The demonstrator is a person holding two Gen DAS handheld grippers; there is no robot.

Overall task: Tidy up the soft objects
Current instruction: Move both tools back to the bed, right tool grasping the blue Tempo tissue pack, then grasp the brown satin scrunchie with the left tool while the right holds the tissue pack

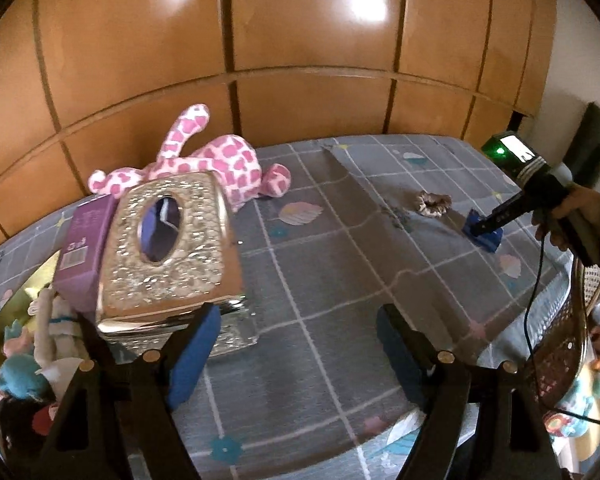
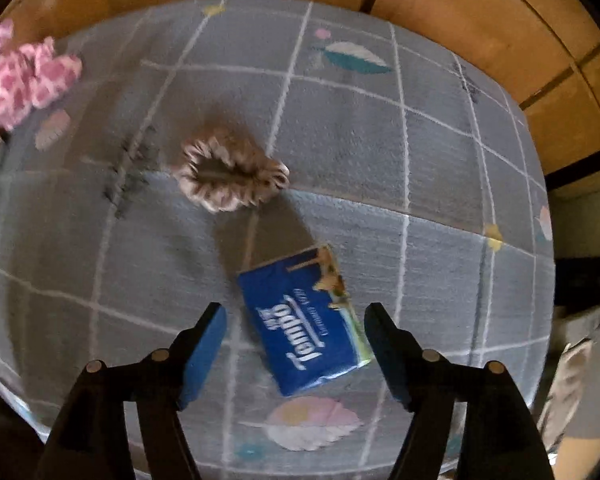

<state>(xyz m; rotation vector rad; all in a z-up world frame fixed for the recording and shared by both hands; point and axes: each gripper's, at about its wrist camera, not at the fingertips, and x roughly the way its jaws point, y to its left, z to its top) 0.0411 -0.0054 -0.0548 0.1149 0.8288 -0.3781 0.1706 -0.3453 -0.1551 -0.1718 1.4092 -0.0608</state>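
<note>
right gripper (image 2: 296,344) step: grab the tissue pack (image 2: 304,320), lying flat on the bed (image 2: 440,200) toward its right edge, just below the scrunchie (image 2: 230,170). pack sits skewed, so square up and drop lower before closing. jaws wide, straddling it, no contact yet. left gripper (image 1: 296,352) jaws wide, empty, beside the tissue box (image 1: 168,248).

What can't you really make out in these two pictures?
- Left wrist view: toys at the left edge, cut off and blocked by a gripper finger.
- Left wrist view: inside of the silver tissue box, too dark.
- Right wrist view: pink plush, blurred and cut off.
</note>
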